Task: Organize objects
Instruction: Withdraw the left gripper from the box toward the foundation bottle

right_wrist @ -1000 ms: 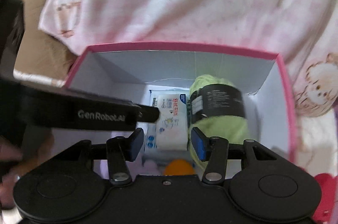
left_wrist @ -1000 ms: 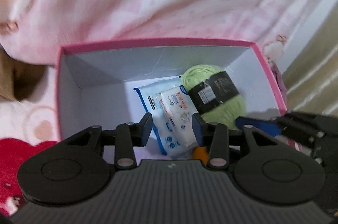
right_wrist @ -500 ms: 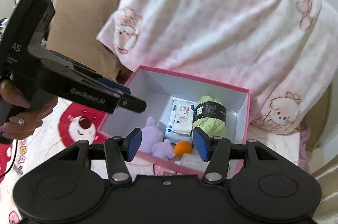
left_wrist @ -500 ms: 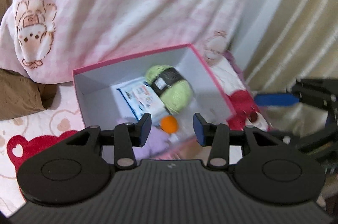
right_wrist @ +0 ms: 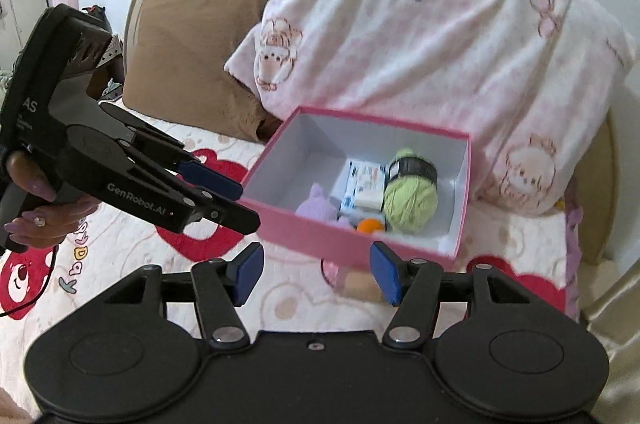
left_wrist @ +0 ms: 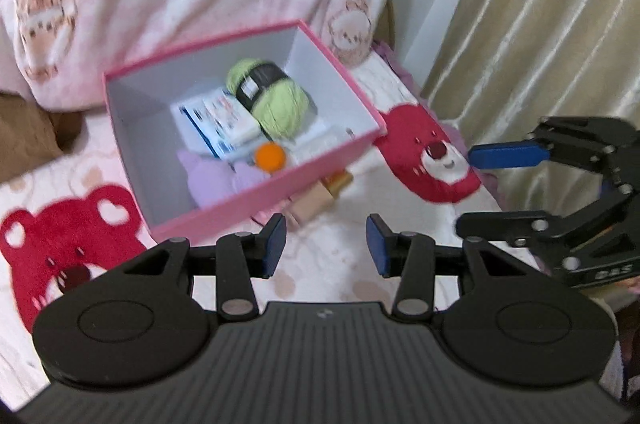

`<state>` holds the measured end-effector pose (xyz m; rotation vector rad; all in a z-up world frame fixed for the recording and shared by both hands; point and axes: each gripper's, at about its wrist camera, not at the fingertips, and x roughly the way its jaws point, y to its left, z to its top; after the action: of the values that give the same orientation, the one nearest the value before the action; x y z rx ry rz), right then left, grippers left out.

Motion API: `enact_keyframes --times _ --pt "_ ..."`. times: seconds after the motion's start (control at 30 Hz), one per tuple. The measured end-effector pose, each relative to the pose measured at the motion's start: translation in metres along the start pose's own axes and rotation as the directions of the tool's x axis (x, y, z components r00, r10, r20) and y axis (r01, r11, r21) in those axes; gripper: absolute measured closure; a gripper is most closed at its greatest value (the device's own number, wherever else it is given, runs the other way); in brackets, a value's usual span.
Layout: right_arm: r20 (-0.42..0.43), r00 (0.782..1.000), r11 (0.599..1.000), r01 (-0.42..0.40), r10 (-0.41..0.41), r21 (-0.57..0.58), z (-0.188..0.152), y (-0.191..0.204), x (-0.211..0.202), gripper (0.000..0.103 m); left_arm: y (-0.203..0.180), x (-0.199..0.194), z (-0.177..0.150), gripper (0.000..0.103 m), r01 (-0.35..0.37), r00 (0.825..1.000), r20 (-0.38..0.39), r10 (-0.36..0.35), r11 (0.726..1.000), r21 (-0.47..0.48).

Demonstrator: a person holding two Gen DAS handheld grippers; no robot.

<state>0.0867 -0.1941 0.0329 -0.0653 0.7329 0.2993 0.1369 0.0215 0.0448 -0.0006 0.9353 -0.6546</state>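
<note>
1. Both tools have pulled back and up from the pink box [left_wrist: 256,202] — a moment ago our left tool [left_wrist: 326,244] and right tool [right_wrist: 316,274] were low over its open top, and now each sees the whole box from outside.
2. We read that as a drop-off finished: nothing sits between either pair of fingers, and the box contents lie loose inside.
3. Our left tool is empty, its jaws a modest gap apart, over the bedspread [left_wrist: 328,272] in front of the box.
4. Our right tool is empty too, and its jaws are opening — wider than the left's, with only bedspread and the near box wall seen between them.
5. Inside the box: a green yarn ball [left_wrist: 276,100] at the far side, a wipes packet [left_wrist: 218,122] beside it, an orange ball [left_wrist: 271,155] and a purple plush toy [left_wrist: 216,180] nearer the front wall.
6. A small tan bottle [left_wrist: 316,198] with a gold cap lies on the bedspread, touching or just beside the box's front wall, outside it.
7. We judge that bottle the likely next item to pick up, since it alone is still out.
</note>
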Motion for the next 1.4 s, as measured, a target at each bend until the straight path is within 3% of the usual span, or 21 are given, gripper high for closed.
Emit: enact_keyframes --times 0.13,0.3,0.47,0.63,0.7,0.93,1.03,1.13,1.27,1.4 --pt "-0.010 1.000 0.997 -0.019 0.020 0.069 -0.025 -0.006 0.020 0.039 0.001 0.015 -0.014 0.060 0.004 1.000 -0.031 -0.005 1.000 -0.017" --pt "-0.003 1.000 0.996 0.025 -0.025 0.086 -0.052 -0.011 0.046 0.039 0.008 0.038 -0.027 0.060 -0.003 0.998 -0.055 0.000 0.999 -0.046" --pt "-0.016 1.000 0.984 0.021 -0.019 0.177 -0.066 -0.026 0.074 0.039 0.021 0.068 -0.036 0.061 -0.021 0.999 -0.044 0.017 0.995 -0.094" --pt "-0.015 0.998 0.981 0.060 -0.059 0.183 -0.067 -0.032 0.106 0.039 0.037 0.102 -0.044 0.061 -0.012 0.999 -0.043 0.002 0.975 -0.224" --pt "-0.018 0.997 0.983 0.080 -0.078 0.168 -0.069 -0.033 0.118 0.039 0.038 0.115 -0.046 0.062 -0.015 1.000 -0.028 0.009 0.972 -0.236" --pt "-0.018 0.998 0.974 0.070 -0.068 0.214 -0.097 -0.043 0.138 0.039 0.038 0.140 -0.044 0.062 -0.053 0.998 0.015 0.058 0.973 -0.225" --pt "0.015 0.994 0.974 0.100 -0.106 0.204 -0.106 -0.044 0.143 0.039 0.029 0.150 -0.042 0.062 -0.094 0.995 0.027 0.100 0.983 -0.158" --pt "0.002 0.997 0.965 0.069 -0.072 0.252 -0.113 -0.051 0.156 0.039 0.020 0.162 -0.043 0.062 -0.130 0.987 0.077 0.140 0.984 -0.122" --pt "0.024 0.997 0.971 0.070 -0.078 0.227 -0.117 -0.051 0.165 0.039 0.017 0.178 -0.043 0.062 -0.117 0.987 0.092 0.132 0.982 -0.150" --pt "0.028 0.998 0.968 0.052 -0.061 0.247 -0.120 -0.055 0.168 0.039 0.019 0.190 -0.042 0.061 -0.113 0.991 0.045 0.123 0.975 -0.189"
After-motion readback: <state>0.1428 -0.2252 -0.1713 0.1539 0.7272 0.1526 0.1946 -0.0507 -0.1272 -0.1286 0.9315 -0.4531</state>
